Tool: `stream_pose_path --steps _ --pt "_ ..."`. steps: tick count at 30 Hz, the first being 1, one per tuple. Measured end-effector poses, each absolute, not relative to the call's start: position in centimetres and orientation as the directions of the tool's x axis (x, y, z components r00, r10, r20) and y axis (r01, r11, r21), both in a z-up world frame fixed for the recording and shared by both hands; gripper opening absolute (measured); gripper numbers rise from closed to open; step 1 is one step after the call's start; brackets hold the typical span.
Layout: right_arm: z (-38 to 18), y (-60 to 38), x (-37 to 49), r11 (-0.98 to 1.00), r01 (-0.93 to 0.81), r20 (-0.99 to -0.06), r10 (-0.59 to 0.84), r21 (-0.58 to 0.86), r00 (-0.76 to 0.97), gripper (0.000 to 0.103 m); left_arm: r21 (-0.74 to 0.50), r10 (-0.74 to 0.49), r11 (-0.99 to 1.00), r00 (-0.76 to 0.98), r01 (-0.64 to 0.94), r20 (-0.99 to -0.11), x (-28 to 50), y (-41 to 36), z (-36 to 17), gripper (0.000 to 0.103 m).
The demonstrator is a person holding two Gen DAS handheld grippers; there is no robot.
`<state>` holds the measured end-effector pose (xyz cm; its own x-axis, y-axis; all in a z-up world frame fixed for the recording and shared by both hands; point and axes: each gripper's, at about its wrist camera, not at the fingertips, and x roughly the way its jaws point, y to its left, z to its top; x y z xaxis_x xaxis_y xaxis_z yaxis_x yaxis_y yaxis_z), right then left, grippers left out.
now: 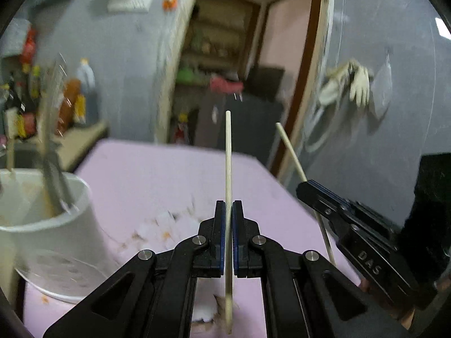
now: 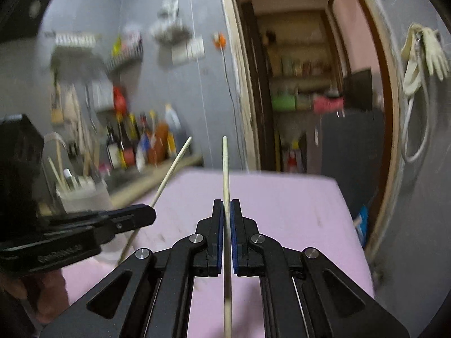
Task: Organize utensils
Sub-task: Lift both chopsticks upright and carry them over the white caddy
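Note:
My left gripper (image 1: 228, 203) is shut on a pale wooden chopstick (image 1: 228, 152) that stands upright above the pink table (image 1: 157, 174). My right gripper (image 2: 226, 202) is shut on a second wooden chopstick (image 2: 225, 166), also upright. The right gripper shows at the right of the left wrist view (image 1: 318, 194) with its chopstick (image 1: 290, 149) tilted. The left gripper shows at the left of the right wrist view (image 2: 141, 214) with its chopstick (image 2: 172, 169) tilted. A white utensil holder (image 1: 56, 225) with several utensils stands at the table's left; it also shows in the right wrist view (image 2: 81, 197).
A shallow white bowl (image 1: 64, 278) sits by the holder's base. White paper scraps (image 1: 166, 225) lie on the table. A counter with bottles (image 2: 141, 146) runs along the grey wall at left. An open doorway (image 2: 304, 84) is behind the table. Gloves (image 1: 355, 81) hang at right.

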<state>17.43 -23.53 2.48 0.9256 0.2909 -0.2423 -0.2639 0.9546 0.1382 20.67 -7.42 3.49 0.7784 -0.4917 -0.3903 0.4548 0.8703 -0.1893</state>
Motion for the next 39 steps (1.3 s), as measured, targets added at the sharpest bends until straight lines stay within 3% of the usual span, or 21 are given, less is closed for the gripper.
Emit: stream_pose_path --steps 10,20,26,34,39 --pt "8.0 -18.9 16.5 0.940 -0.313 0.014 0.314 0.132 0.949 0.003 -0.168 -0.429 0.901 0.879 0.400 -0.208 19.3 -3.2 8.6 0.002" --pt "10.8 -13.4 19.6 0.839 -0.475 0.139 0.454 0.267 0.880 0.003 -0.245 -0.329 0.920 0.942 0.305 -0.065 19.4 7.5 13.2 0.002" --pt "10.7 -9.5 22.2 0.767 -0.547 0.177 0.519 0.337 0.836 0.003 -0.335 -0.332 0.896 0.941 0.292 -0.070 21.3 13.7 13.2 0.002" --pt "8.9 -7.8 23.3 0.781 -0.523 0.210 0.479 0.341 0.852 0.003 -0.419 -0.269 0.882 0.960 0.215 -0.075 22.8 17.0 10.6 0.002" --pt "7.6 -7.0 23.3 0.830 -0.468 0.210 0.421 0.305 0.883 0.003 -0.381 -0.166 0.916 0.983 0.125 -0.078 22.8 16.5 7.8 0.002"
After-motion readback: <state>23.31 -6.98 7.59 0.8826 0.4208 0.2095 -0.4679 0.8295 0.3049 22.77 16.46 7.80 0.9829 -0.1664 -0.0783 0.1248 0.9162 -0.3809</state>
